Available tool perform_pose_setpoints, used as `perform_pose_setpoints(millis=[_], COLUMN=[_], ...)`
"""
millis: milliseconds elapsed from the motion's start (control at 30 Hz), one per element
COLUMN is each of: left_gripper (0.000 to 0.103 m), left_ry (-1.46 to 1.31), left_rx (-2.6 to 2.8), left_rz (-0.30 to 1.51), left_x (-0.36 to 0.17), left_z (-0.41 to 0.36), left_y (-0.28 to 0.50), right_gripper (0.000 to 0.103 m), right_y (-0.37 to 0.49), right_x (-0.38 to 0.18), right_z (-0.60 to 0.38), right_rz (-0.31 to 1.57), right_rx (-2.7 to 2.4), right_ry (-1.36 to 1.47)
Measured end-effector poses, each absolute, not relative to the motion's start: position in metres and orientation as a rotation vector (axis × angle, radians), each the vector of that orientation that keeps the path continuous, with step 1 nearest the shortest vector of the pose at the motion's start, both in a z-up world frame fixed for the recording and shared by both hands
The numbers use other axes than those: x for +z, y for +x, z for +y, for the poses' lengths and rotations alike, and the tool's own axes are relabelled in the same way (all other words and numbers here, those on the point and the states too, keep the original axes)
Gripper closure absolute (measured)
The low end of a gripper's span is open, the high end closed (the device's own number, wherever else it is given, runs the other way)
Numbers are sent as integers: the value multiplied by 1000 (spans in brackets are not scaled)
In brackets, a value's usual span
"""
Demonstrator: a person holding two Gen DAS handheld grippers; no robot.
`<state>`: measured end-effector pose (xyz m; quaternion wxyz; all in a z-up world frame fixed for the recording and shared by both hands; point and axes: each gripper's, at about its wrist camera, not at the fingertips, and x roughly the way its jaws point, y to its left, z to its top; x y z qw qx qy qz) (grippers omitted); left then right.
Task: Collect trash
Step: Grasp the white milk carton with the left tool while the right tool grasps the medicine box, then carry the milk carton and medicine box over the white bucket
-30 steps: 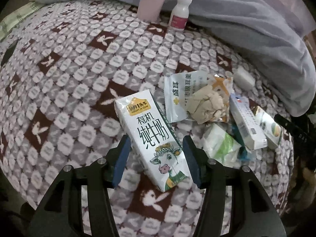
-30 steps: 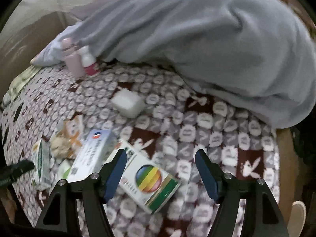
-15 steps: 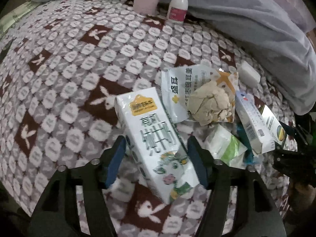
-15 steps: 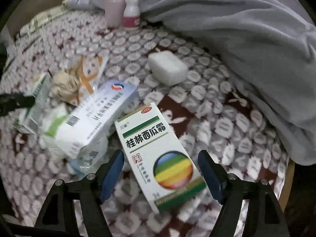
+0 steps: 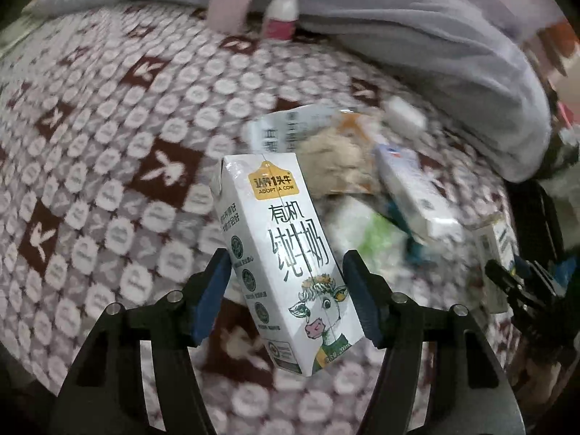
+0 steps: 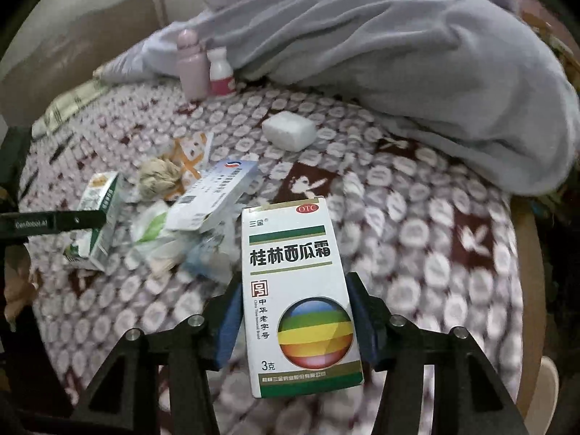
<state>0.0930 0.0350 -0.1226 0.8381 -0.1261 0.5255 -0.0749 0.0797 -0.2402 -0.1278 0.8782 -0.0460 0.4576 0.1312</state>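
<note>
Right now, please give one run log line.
left gripper: closing on milk carton | right gripper: closing on medicine box | remaining trash pile

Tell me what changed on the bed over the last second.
The right gripper swung over the medicine box, its jaws closing onto it. The left gripper has the milk carton lifted and tilted, jaws just closing. The trash pile, bottles and grey blanket stayed put.
</note>
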Motion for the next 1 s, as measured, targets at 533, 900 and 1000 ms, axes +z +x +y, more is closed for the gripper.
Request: perform_pose_setpoints(millis=[533, 900, 1000], left_gripper=[41, 41, 41], left_ry=[-56, 35, 51], left_rx=[-321, -417, -442], left_rz=[1017, 990, 988], left_x=[-82, -74, -72], left_z=[-76, -150, -166], left_y=[47, 35, 34], right_gripper=[51, 51, 51], right_y=[7, -18, -25], right_x=[-107, -94, -93], right_z=[-282, -335, -346], right_rz=[896, 871, 867], right_rx=[176, 80, 57], right_ry=[12, 79, 91])
